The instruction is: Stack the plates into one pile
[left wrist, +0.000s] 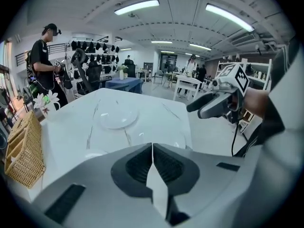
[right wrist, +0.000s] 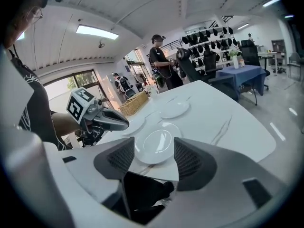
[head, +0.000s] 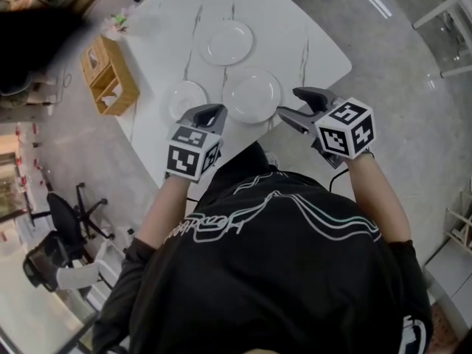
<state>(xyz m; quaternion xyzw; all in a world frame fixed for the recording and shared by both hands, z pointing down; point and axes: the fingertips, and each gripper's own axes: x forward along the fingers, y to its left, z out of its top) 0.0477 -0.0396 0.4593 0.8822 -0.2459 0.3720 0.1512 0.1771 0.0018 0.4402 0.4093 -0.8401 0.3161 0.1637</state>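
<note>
Looking down on a white marble tabletop (head: pixel 317 50) with three white plates, all lying separate, nothing piled yet. Far plate (head: pixel 227 41) out toward the middle, near plate (head: pixel 252 94) close to the front edge, left plate (head: pixel 186 98) just beside it and not touching. Left tool (head: pixel 212 112) hovering over the front edge right by the left plate, jaws pressed together tip to tip, nothing between them. Right tool (head: pixel 293 103) off the right side of the near plate, jaws standing wide apart and gripping nothing; looking through the gap, only that near plate lying flat on the tabletop further on, no contact. Wicker basket (head: pixel 109 74) parked just beside the tabletop's left edge, some white flowers (head: pixel 116 24) a bit beyond it. Office chair (head: pixel 70 212) down on the floor (head: pixel 398 35) to the left. Person (left wrist: pixel 45 65) standing in the background past the far side, too small and far off for any real detail.
</note>
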